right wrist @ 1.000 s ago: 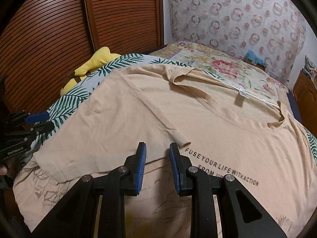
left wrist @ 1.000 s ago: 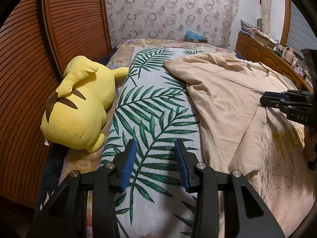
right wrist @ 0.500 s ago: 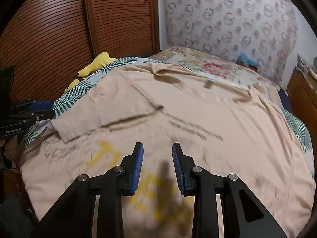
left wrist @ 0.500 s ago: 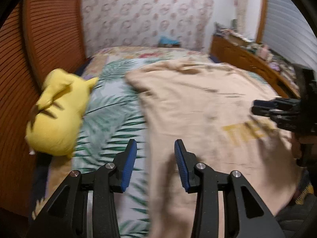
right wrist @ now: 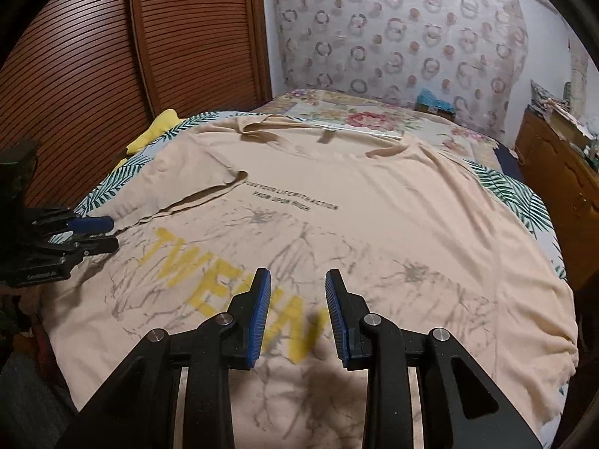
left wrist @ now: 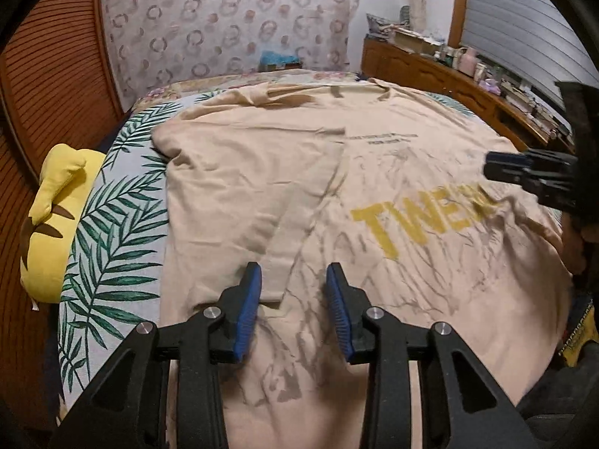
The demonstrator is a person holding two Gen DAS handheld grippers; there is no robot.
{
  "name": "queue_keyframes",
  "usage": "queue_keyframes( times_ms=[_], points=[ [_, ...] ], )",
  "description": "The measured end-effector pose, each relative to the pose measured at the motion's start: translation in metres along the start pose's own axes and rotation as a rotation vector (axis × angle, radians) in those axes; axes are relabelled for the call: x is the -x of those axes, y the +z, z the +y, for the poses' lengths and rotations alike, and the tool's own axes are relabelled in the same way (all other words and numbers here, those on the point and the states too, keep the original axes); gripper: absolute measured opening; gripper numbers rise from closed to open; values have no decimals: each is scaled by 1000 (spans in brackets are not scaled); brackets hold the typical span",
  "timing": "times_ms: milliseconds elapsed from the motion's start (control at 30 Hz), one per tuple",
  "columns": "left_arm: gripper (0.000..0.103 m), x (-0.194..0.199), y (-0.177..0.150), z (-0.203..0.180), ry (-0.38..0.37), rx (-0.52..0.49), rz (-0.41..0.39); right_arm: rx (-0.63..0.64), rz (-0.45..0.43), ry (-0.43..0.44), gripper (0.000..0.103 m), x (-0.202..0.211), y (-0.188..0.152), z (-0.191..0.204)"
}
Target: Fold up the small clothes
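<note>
Beige T-shirt (right wrist: 374, 202) spread flat on bed (left wrist: 123, 232), one sleeve folded inward at 10 o'clock. Left claw (left wrist: 294, 310) apart, empty, over hem. Right claw (right wrist: 297, 314) apart, empty, over yellow lettering (right wrist: 209, 280).

A home bedroom: bed (right wrist: 374, 119), louvred wardrobe doors (right wrist: 131, 56), cluttered dresser (left wrist: 468, 82).

**Tool over a printed tee**

Right tool (right wrist: 294, 312) hovering over a beige T-shirt (right wrist: 374, 194), jaws parted after just opening, nothing between them. Yellow lettering (right wrist: 209, 280) directly ahead and to the left; small black text (right wrist: 290, 199) farther out. Sleeve (right wrist: 179, 183) folded inward, far left. Left tool (right wrist: 95, 234) at the left edge, over the shirt's side. Leaf-print cover (right wrist: 516, 194) beyond, right; yellow plush toy (right wrist: 157, 129) far left.
</note>
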State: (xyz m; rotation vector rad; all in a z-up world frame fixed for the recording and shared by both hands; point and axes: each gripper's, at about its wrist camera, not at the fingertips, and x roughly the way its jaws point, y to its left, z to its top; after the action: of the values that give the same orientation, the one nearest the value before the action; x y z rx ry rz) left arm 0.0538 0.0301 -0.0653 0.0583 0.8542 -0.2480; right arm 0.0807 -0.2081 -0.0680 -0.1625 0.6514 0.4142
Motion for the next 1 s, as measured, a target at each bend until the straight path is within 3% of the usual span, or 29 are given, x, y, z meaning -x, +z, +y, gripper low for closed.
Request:
queue_keyframes(
  times_ms=[100, 233, 300, 567, 633, 800, 900, 1000],
  points=[
    [37, -2, 0, 4, 9, 1, 3, -2, 4, 5, 31, 2, -3, 3],
    [14, -5, 0, 7, 43, -19, 2, 7, 16, 4, 31, 2, -9, 3],
    [8, -2, 1, 13, 8, 8, -6, 6, 26, 5, 31, 2, -13, 4],
    [7, 24, 9, -10, -71, -14, -53, -22, 39, -2, 31, 5, -16, -9],
    [9, 28, 12, -17, -97, -18, -55, -30, 40, -3, 31, 6, -16, -11],
    [32, 26, 17, -26, -104, -25, -51, -45, 41, -8, 31, 10, -19, -20],
    [35, 19, 20, -26, -115, -31, -39, -63, 38, -16, 32, 16, -21, -27],
    [40, 10, 25, -26, -95, -34, -31, -92, 35, -33, 40, 23, -23, -41]
  ],
)
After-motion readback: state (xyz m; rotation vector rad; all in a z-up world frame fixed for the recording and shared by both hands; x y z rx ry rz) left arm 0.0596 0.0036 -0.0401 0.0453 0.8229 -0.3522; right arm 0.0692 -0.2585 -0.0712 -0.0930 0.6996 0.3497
